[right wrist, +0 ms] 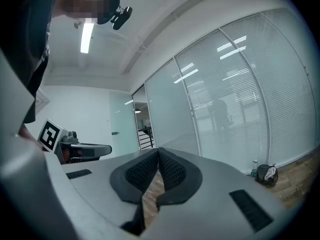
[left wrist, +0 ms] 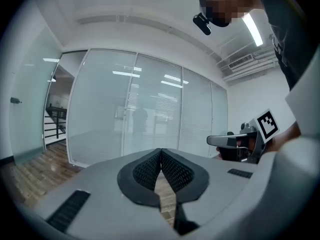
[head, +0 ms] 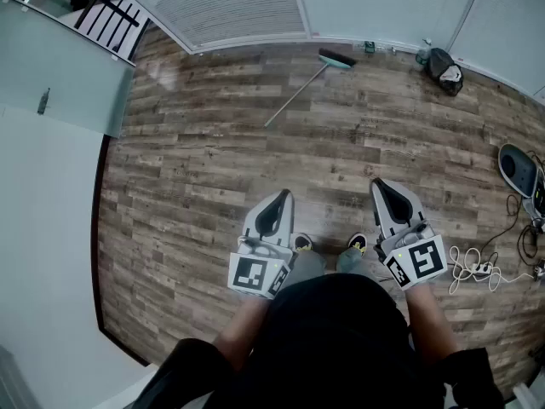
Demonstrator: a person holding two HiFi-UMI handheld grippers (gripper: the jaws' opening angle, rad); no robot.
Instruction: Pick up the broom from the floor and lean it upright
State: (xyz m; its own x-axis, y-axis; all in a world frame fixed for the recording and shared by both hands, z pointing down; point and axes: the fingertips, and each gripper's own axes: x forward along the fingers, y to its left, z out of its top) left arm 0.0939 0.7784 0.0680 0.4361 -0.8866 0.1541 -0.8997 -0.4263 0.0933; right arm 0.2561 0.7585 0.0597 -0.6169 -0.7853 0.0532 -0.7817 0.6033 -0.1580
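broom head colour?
Teal-green; the broom head shows best in the head view.

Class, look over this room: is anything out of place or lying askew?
Yes. The green-headed broom with a long grey handle lies flat on the wood-plank floor, slanting away from the blind-covered glass wall, rather than standing upright.

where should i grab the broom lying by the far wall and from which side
Probably the thin pale handle of the green-headed broom, near its free end, the one away from the glass wall. It lies flat on the wooden plank floor with the head by the wall, so come down from above, jaws across the handle.
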